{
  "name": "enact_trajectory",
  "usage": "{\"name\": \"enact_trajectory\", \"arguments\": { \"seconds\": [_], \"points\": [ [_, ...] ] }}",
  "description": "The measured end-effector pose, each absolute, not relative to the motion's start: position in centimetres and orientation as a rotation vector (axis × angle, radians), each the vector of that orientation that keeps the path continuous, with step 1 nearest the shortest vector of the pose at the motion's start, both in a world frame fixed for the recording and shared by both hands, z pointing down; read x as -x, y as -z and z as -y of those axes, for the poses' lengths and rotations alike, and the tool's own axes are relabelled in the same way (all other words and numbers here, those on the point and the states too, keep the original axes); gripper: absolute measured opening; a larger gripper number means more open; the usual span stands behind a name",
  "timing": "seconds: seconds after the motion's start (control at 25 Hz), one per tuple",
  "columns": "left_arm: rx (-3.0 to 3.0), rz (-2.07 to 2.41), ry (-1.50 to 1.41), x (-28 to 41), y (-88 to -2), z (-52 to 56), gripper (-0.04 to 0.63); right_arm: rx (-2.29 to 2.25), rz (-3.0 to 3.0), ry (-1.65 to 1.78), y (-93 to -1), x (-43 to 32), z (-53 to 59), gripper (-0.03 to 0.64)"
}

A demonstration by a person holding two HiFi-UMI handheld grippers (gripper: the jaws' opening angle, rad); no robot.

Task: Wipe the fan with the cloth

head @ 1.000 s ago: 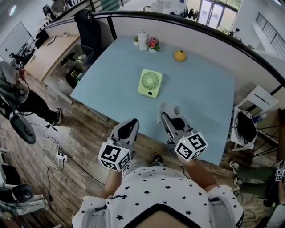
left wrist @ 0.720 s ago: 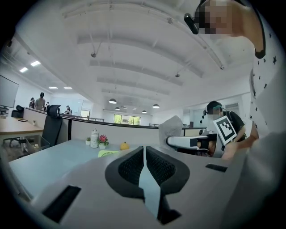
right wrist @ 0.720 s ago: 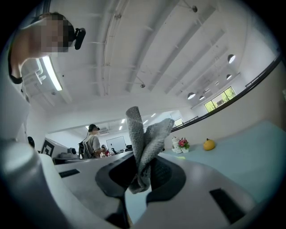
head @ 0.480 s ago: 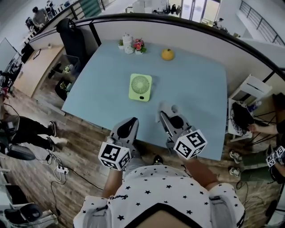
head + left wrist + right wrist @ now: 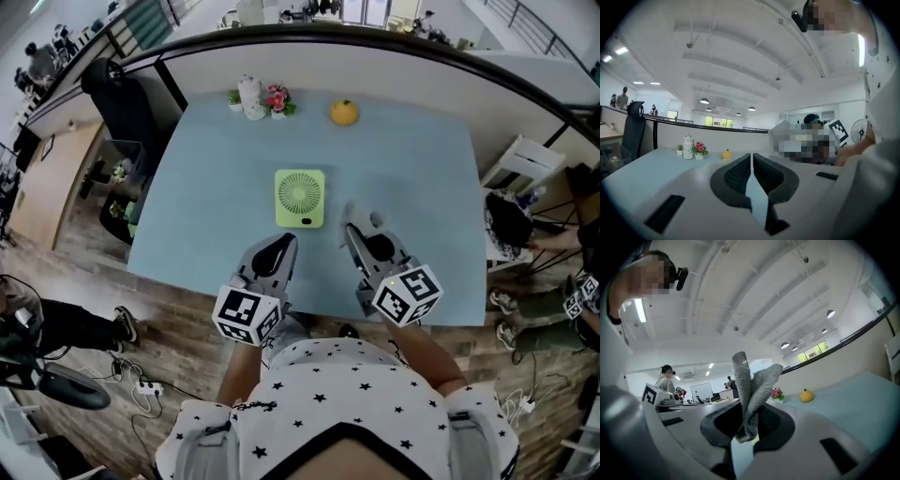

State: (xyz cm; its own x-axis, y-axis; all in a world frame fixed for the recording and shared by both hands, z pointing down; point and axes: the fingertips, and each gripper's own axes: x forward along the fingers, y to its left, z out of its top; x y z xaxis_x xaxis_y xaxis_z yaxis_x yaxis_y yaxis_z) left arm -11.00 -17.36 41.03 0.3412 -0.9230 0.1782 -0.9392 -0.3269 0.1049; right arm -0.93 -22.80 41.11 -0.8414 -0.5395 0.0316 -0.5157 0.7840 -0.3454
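A small light-green fan (image 5: 300,198) lies flat on the pale blue table (image 5: 412,178), grille up, near the middle. My right gripper (image 5: 364,234) hovers just right of and nearer than the fan, shut on a grey knitted cloth (image 5: 750,392) that sticks up from between its jaws. In the head view the grey cloth (image 5: 361,221) shows at the jaw tips. My left gripper (image 5: 277,253) is held over the table's near edge, below the fan, with its jaws pressed together and nothing between them. The fan is not seen in either gripper view.
At the table's far edge stand a white jar (image 5: 248,97), a small pot of pink flowers (image 5: 277,101) and a yellow fruit (image 5: 344,112). A black office chair (image 5: 117,103) stands left of the table. A white chair (image 5: 525,164) is at the right.
The head view has shifted, so the table and fan sit more centred and closer. Both grippers have moved slightly forward toward the fan. The right gripper still holds the cloth.
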Motion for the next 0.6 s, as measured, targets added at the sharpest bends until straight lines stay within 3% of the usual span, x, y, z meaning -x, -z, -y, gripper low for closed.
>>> {"name": "enact_trajectory", "arguments": {
  "seconds": [0.6],
  "points": [
    [-2.461, 1.627, -0.119, 20.8, -42.0, 22.9, 0.040, 0.995, -2.919, 0.545, -43.3, 10.4, 27.4, 0.049]
  ]
}}
